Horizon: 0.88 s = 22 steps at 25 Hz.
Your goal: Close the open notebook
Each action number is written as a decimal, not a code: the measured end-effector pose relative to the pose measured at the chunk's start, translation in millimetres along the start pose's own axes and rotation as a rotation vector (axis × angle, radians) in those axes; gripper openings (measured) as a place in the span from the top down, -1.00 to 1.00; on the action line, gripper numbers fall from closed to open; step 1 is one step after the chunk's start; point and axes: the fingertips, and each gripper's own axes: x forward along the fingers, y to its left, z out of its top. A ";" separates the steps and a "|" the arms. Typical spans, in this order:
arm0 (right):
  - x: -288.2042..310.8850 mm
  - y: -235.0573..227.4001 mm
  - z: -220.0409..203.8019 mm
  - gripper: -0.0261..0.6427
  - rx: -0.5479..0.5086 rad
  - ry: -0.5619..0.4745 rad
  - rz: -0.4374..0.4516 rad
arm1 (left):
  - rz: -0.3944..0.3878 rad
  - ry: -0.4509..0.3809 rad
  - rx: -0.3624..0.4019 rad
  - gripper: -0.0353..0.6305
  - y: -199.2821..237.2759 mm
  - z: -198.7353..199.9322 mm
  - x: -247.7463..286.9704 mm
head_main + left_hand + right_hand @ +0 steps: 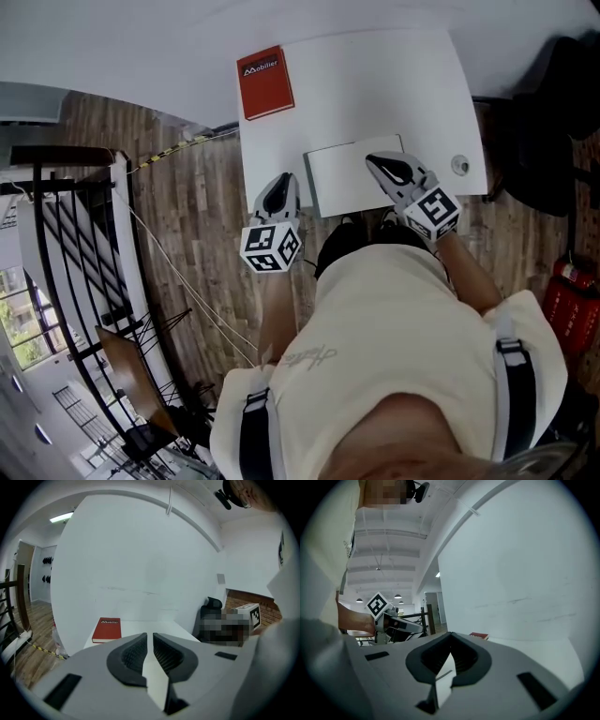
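left claw (278, 192) and right claw (390, 169) are sitting shut, empty. the notebook (349, 183) is seemingly lying thin, light, its cover edge offering hold.

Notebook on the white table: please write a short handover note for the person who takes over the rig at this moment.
Left gripper: shut, empty, at the near left edge of the table, beside the notebook.
Right gripper: shut, empty, over the notebook's right part; I cannot tell if it touches.
Notebook: flat at the near edge, one pale rectangle, no spread pages seen. The red book lies apart at the far left corner.
Done: the notebook looks closed.
Left: probably only check that the cover lies flat, then draw both grippers back.
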 end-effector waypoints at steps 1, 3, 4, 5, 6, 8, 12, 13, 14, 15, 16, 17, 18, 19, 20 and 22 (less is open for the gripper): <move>1.7 0.2 0.5 0.90 -0.004 0.004 -0.002 | -0.006 0.002 0.006 0.82 1.0 1.2 0.5; 3.1 4.0 0.3 0.90 -0.002 0.013 -0.008 | -0.013 0.014 0.010 0.82 4.2 0.6 -1.1; 2.7 6.5 -0.5 0.90 0.005 0.016 -0.011 | -0.015 0.021 0.009 0.82 5.7 -0.4 -2.4; 2.1 7.9 -1.5 0.90 0.011 0.019 -0.015 | -0.017 0.025 0.010 0.82 6.9 -1.0 -3.1; 1.9 8.1 -2.5 0.90 0.014 0.023 -0.021 | -0.018 0.027 0.015 0.81 7.9 -1.2 -3.0; 3.2 7.5 -3.1 0.90 0.015 0.029 -0.035 | -0.023 0.030 0.029 0.81 10.3 -1.9 -2.0; 4.4 13.3 -1.5 0.90 0.024 0.031 -0.058 | -0.061 0.023 0.019 0.62 10.9 -7.9 -6.4; 4.5 14.4 -1.9 0.90 0.021 0.028 -0.060 | -0.066 0.023 0.013 0.62 11.6 -10.9 -7.3; 4.7 14.9 -1.8 0.90 0.016 0.025 -0.062 | -0.069 0.029 0.009 0.62 12.8 -15.2 -7.2; 4.6 14.4 -1.2 0.90 0.010 0.024 -0.065 | -0.071 0.041 0.006 0.62 14.3 -20.7 -6.3; 4.0 12.8 -0.7 0.90 0.006 0.025 -0.069 | -0.072 0.057 0.001 0.62 16.0 -27.3 -4.8; 2.9 10.5 -1.3 0.90 0.004 0.030 -0.075 | -0.073 0.074 -0.007 0.62 17.8 -35.1 -2.9; 1.5 8.0 -3.2 0.90 0.005 0.037 -0.082 | -0.076 0.092 -0.017 0.62 19.3 -44.0 -1.0; -0.2 6.1 -6.2 0.90 0.008 0.045 -0.088 | -0.081 0.113 -0.026 0.62 20.3 -53.8 0.4; -2.1 5.1 -9.8 0.90 0.014 0.054 -0.094 | -0.089 0.138 -0.033 0.62 21.0 -64.4 1.3; -4.9 4.2 -15.6 0.90 0.024 0.071 -0.107 | -0.101 0.187 -0.045 0.62 23.2 -85.8 2.7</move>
